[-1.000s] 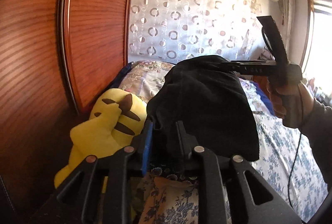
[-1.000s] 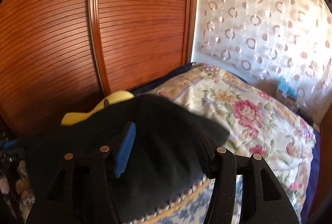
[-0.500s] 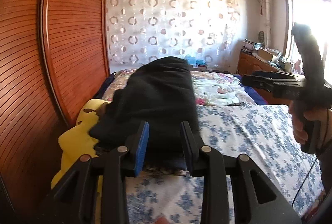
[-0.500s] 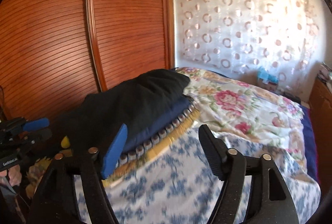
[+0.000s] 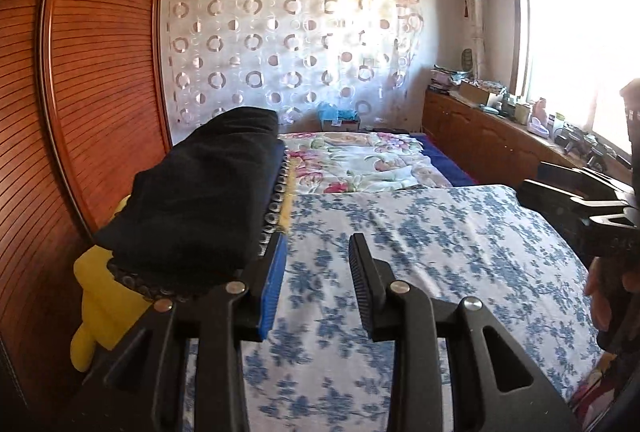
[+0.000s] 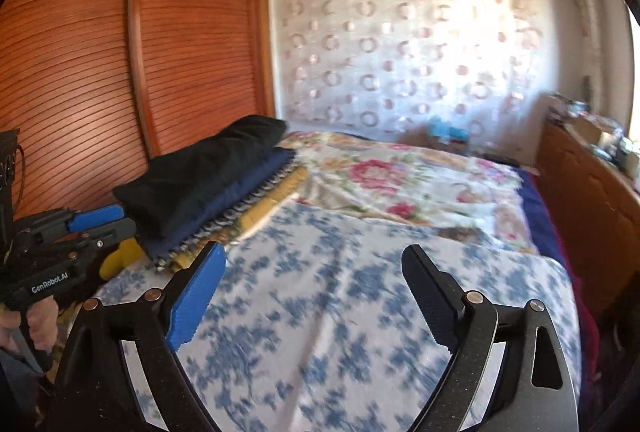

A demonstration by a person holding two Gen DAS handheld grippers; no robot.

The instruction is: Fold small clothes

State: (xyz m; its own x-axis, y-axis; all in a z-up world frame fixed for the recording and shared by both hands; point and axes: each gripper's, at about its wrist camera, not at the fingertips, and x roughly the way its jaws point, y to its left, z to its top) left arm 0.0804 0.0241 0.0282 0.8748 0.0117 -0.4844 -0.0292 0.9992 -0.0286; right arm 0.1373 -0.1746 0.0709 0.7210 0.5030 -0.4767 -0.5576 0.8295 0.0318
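A folded black garment (image 5: 200, 191) lies on top of a stack of folded clothes at the bed's left side, next to the wardrobe; it also shows in the right wrist view (image 6: 200, 175), with a navy piece (image 6: 224, 207) under it. My left gripper (image 5: 316, 256) is open and empty, just right of the stack, above the blue floral sheet (image 5: 420, 252). My right gripper (image 6: 316, 272) is open wide and empty, above the same sheet (image 6: 320, 312). The left gripper also shows at the left edge of the right wrist view (image 6: 120, 220).
A wooden wardrobe (image 5: 88, 71) runs along the left. A yellow plush toy (image 5: 104, 308) sits between it and the stack. A pink floral quilt (image 5: 360, 159) covers the far bed. A wooden cabinet (image 5: 500, 139) with clutter stands at the right under the window.
Both grippers let go of the black garment and drew back to the right. It now rests on the stack. Both grippers are open over the sheet.
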